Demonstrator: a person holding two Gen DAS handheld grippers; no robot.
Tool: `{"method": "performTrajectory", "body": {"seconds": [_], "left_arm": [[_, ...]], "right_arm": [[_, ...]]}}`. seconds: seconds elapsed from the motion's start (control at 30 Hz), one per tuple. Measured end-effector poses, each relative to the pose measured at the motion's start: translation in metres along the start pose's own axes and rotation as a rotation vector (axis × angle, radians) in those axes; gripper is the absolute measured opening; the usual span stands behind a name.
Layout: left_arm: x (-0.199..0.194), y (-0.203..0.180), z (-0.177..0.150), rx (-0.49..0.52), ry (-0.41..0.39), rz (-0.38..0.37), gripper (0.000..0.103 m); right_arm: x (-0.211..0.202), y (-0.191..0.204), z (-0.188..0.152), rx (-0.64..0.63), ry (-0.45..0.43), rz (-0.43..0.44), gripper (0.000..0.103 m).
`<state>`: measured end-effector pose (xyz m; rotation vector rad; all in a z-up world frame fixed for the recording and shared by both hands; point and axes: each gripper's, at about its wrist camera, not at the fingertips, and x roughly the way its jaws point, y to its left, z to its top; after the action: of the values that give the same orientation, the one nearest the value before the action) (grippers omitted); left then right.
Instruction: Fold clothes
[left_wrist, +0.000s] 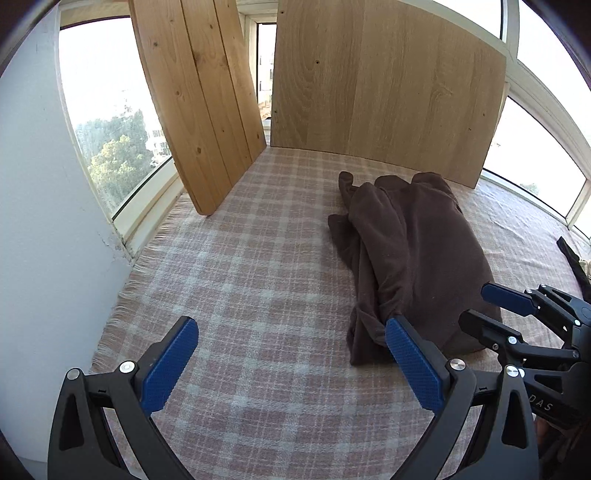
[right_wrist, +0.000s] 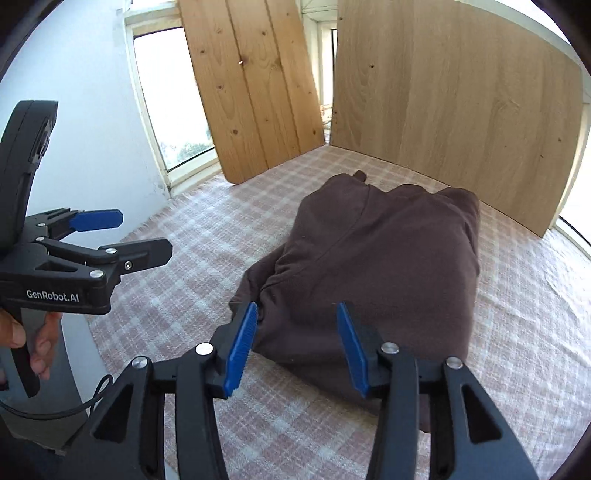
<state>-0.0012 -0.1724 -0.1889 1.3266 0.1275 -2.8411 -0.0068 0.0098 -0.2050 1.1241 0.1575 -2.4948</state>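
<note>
A brown garment (left_wrist: 413, 251) lies bunched and partly folded on the pink plaid blanket (left_wrist: 240, 258), with a sleeve end trailing toward the back. My left gripper (left_wrist: 291, 354) is open wide over bare blanket just left of the garment's near corner, and nothing is between its blue pads (left_wrist: 173, 365). In the right wrist view the garment (right_wrist: 388, 258) fills the middle. My right gripper (right_wrist: 297, 343) hangs open above the garment's near edge, its pads not pressing the cloth. Each gripper also shows in the other's view: the right gripper (left_wrist: 491, 314), the left gripper (right_wrist: 144, 232).
Two wooden boards (left_wrist: 199, 103) (left_wrist: 388, 85) lean upright at the back of the blanket, with windows behind them. A white wall (left_wrist: 33, 221) runs along the left, by the blanket's fringed edge. A dark item (left_wrist: 572, 258) lies at the far right. A person's hand (right_wrist: 37, 339) holds the left gripper's handle.
</note>
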Motion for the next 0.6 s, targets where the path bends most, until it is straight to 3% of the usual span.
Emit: {"method": "performTrajectory", "body": {"seconds": [0.13,0.17,0.27,0.33,0.43,0.6], "left_arm": [[0.026,-0.059,0.01,0.091,0.003,-0.091,0.102],[0.039,-0.074,0.007,0.135,0.019,-0.086,0.102],[0.082,-0.094,-0.008,0.267,0.089,0.026,0.102],[0.093,-0.079,-0.013,0.238,0.118,0.037,0.103],[0.096,-0.049,-0.013,0.17,0.132,-0.009,0.103],[0.092,-0.05,-0.013,0.222,0.104,0.022,0.103]], "right_arm": [[0.03,-0.048,-0.027,0.126,0.124,-0.059,0.045],[0.034,-0.051,-0.038,0.122,0.131,-0.06,0.045],[0.034,-0.053,-0.053,0.115,0.151,-0.056,0.045],[0.025,-0.059,-0.044,0.156,0.154,-0.032,0.044],[0.01,-0.081,-0.013,0.18,0.051,-0.052,0.045],[0.079,-0.117,0.055,0.053,0.086,-0.044,0.045]]}}
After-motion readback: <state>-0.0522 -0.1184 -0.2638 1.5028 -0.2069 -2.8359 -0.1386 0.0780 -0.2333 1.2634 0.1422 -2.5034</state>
